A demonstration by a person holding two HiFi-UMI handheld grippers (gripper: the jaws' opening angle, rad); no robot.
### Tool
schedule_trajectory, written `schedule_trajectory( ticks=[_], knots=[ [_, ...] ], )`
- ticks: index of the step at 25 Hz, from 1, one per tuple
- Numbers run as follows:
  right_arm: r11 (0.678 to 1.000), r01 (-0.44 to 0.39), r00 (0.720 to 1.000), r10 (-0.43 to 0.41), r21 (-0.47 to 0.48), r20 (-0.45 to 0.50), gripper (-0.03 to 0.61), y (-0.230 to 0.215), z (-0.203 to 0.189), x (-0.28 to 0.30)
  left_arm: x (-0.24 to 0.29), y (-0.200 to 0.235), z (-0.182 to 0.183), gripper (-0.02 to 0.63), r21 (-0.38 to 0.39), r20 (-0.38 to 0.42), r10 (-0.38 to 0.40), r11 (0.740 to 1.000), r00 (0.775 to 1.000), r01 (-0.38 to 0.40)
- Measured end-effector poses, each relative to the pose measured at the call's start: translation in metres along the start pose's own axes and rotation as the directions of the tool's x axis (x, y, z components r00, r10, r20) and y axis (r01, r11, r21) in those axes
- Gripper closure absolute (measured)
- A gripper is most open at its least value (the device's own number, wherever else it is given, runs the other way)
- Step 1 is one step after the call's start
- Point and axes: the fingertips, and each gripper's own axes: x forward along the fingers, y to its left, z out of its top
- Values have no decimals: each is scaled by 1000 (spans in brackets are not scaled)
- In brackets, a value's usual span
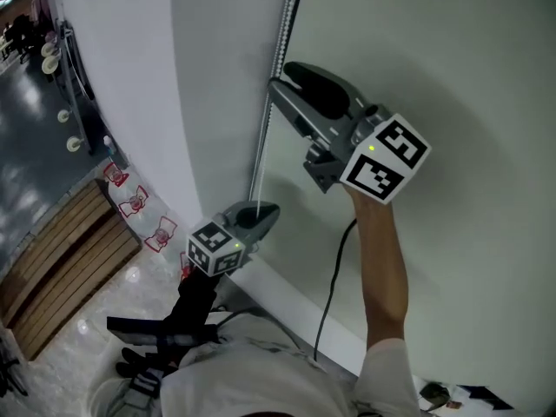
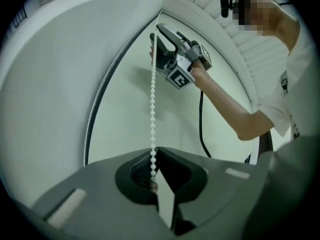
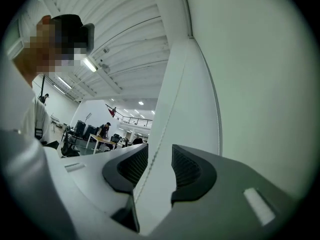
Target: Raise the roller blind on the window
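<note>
A white bead chain (image 1: 261,159) hangs down beside the pale roller blind (image 1: 452,76). My left gripper (image 1: 258,208) is low on the chain and shut on it; in the left gripper view the chain (image 2: 153,109) runs straight down into the closed jaws of the left gripper (image 2: 154,156). My right gripper (image 1: 280,78) is higher up, at the chain, and shows in the left gripper view too as the right gripper (image 2: 155,44). In the right gripper view the right gripper (image 3: 156,166) stands open, and the chain (image 3: 159,134) passes loosely between the pads.
A white window frame (image 1: 217,102) borders the blind on the left. A black cable (image 1: 334,268) hangs below my right arm. A wooden bench (image 1: 61,259) and red-and-white items (image 1: 139,202) lie on the floor at left. A second chain strand (image 2: 95,109) follows the frame.
</note>
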Motion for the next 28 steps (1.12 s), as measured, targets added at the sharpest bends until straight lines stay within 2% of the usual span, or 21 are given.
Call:
schedule_trajectory(
  ticks=[4,9,15,19,23,28],
  knots=[
    [999,-24,999,26,-36,38,448,-2,32,13,2,-1,-4,615,15,-14,-4,1000,1000,4],
    [999,-10,998,13,-45,62,462,-5,49,17,5,-9,-12,615,22,-20,-10,1000,1000,10],
    [1000,-6,996,8,-26,84,551,-7,49,15,6,-7,-19,615,23,-26,-7,1000,1000,7],
    [1000,-12,997,13,-9,78,565,-6,48,16,5,-6,-16,615,19,-29,-5,1000,1000,5],
    [998,-24,999,22,51,48,569,-5,46,17,2,-2,-18,615,15,-36,-7,1000,999,7],
    [997,-42,998,44,67,-36,571,-6,35,23,3,-4,-11,615,2,-41,-19,1000,999,19]
  ],
)
